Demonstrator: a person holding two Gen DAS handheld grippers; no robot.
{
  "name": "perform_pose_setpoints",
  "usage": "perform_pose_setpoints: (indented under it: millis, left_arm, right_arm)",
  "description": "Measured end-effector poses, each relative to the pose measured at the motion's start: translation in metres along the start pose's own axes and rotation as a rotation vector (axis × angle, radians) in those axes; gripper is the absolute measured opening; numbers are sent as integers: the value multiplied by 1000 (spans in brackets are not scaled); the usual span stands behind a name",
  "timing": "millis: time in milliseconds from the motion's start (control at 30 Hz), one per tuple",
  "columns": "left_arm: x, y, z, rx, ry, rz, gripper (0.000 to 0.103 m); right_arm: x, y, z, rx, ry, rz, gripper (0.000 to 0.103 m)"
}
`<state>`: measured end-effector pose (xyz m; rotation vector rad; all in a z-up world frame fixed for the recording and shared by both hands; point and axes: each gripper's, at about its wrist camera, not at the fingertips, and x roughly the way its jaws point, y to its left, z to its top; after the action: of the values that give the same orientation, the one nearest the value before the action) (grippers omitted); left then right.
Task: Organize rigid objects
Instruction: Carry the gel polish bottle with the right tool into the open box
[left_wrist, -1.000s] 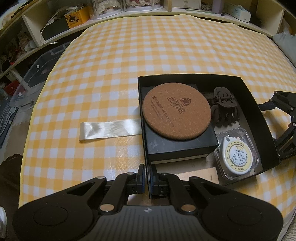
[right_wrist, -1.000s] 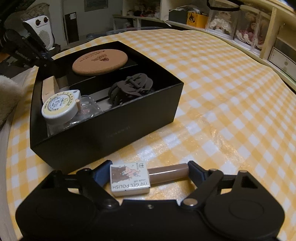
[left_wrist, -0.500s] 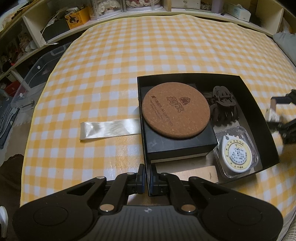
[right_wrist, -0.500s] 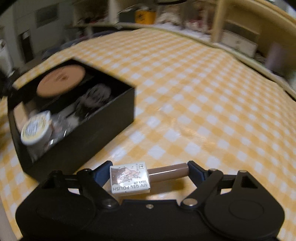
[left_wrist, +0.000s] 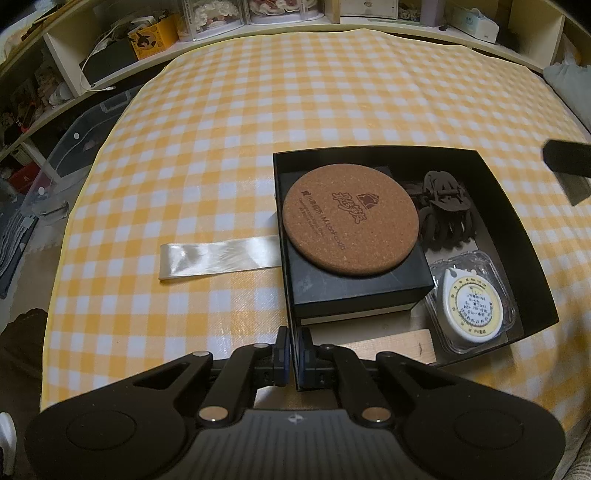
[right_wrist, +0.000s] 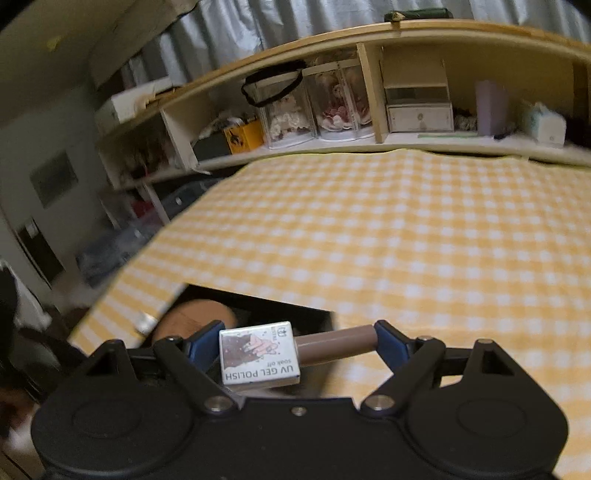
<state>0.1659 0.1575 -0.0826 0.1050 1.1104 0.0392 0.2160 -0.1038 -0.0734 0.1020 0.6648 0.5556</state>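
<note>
My left gripper is shut on the near left wall of the black box, its pads pinching the thin edge. Inside the box a cork coaster lies on a smaller black box. Beside them are a brown hair claw, a tape measure in a clear case and a wooden block. My right gripper is shut lengthwise on a UV gel polish bottle, raised above the box's far corner. In the left wrist view it shows as a dark blur.
The yellow checked tablecloth covers the table. A pale satin ribbon lies flat left of the box, one end under it. Cluttered shelves run along the table's far edge, and clear storage bins stand off the left side.
The right gripper has risen and rolled with the bottle still in it, and its view has swung from the box side up toward the shelves. The left gripper and the box stayed put.
</note>
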Motion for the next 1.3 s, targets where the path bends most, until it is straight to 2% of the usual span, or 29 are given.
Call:
perform_pose_setpoints:
  millis: [233,467,667,767,1300]
  left_arm:
    - [-1,-1,-1,0,-3,-2,4]
    - [-1,0,-1,0,-3,-1,4]
    - [-2,-1,-1,0,-3,-2,4]
    - [-3,-1,-1,1,-1,0,4]
    - [-2,-1,-1,-1,-1,-1,4]
  right_arm:
    - [31,32,-12,75,37,-7,87]
    - [53,40,-21,75,99,-87,88]
    - [63,44,-22,78,78,-152,89]
    - [62,46,-20,72,93,-129,94]
    - [58,53,-21,20,173,-109,94]
